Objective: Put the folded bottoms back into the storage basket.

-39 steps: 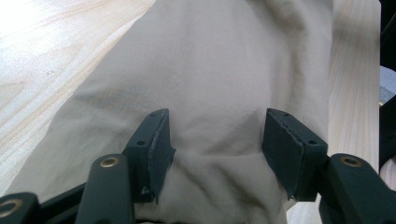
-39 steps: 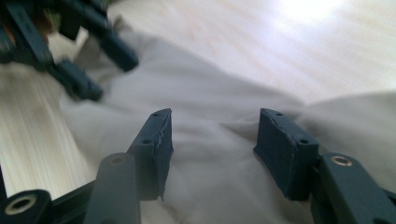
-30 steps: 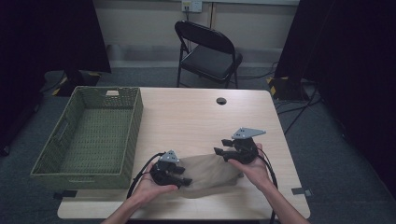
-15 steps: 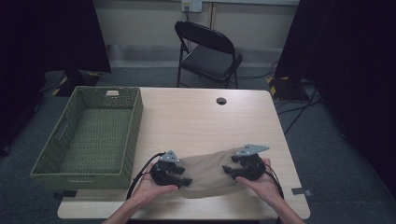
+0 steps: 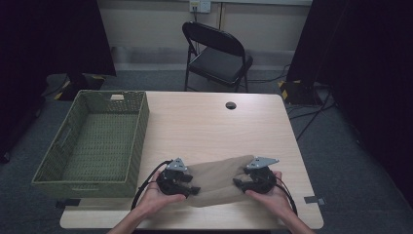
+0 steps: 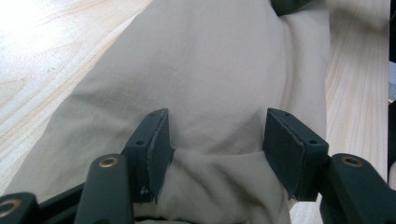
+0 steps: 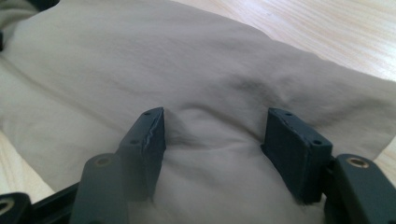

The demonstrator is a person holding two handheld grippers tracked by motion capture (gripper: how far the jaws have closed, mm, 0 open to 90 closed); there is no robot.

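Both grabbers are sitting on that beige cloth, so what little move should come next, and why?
Probably close both sets of jaws to pinch the beige cloth. The left gripper and right gripper each press into its folds with jaws apart and cloth bulging between them, the right's having just been opening, so neither yet grips it for lifting.

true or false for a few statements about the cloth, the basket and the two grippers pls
1. The tan cloth lies on the table. True.
2. The cloth is inside the green basket. False: the basket holds no cloth; the cloth lies to its right, near the table's front edge.
3. The left hand-held gripper has cloth between its jaws. True.
4. The right hand-held gripper hangs high above the table. False: it is down on the cloth, its jaws having just been opening, with fabric between them.
5. A black folding chair stands beyond the table. True.
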